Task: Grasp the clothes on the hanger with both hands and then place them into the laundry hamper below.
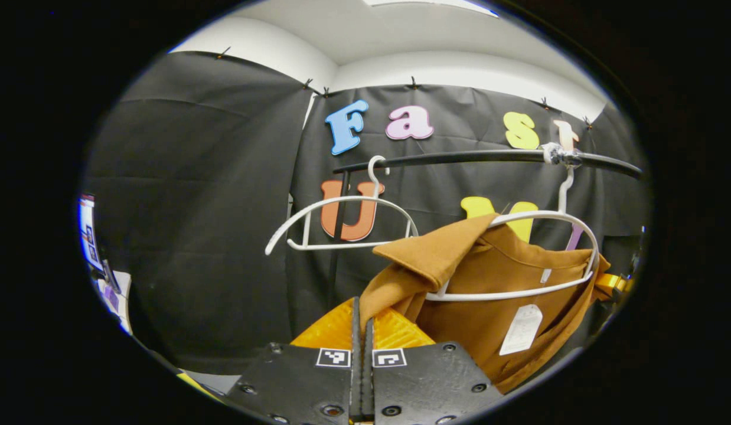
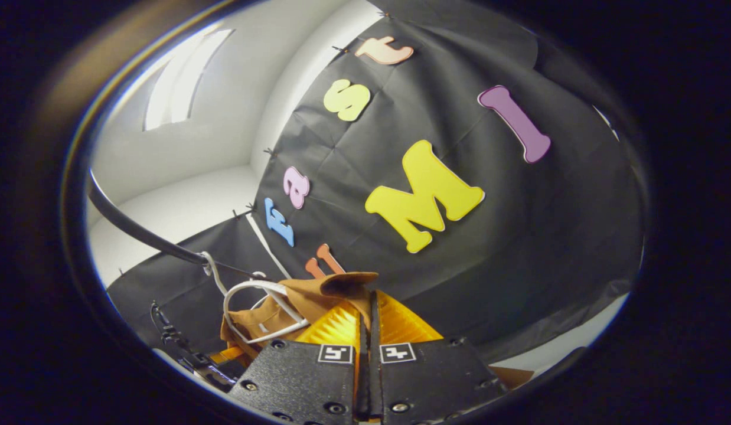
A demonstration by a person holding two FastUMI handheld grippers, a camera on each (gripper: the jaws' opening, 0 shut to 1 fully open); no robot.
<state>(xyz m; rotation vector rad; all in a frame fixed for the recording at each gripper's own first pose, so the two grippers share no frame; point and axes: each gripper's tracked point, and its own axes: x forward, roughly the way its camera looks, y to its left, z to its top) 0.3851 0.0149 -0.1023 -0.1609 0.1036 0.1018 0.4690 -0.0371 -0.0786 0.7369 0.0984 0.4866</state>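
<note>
Brown cloth was what we held: the garment [image 1: 495, 283] hung on a white hanger [image 1: 569, 221] whose hook sat on the black rail [image 1: 460, 157], toward the rail's right end in the left gripper view. One shoulder of the garment had come off the hanger and stood folded up to the left of it, with a white tag [image 1: 521, 329] dangling from the inside of the neck. A second white hanger [image 1: 342, 206], bare, hung from the rail further left, well apart from the garment.

Our left tongs [image 1: 362, 313] stood below the rail, their fingers brought together with a fold of the garment's edge running down between them, so we took them as clamped on the cloth.

From the right gripper view we saw the rail [image 2: 141, 233] slanting down from the upper left, the hanger [image 2: 247, 295] beneath it and the garment [image 2: 306, 301] bunched just beside the hanger. Our right tongs [image 2: 368, 319] sat to the right of that hanger, fingers together, with a flap of the garment lying over their tips; we could not tell for sure whether both fingers pressed on the cloth.
</note>
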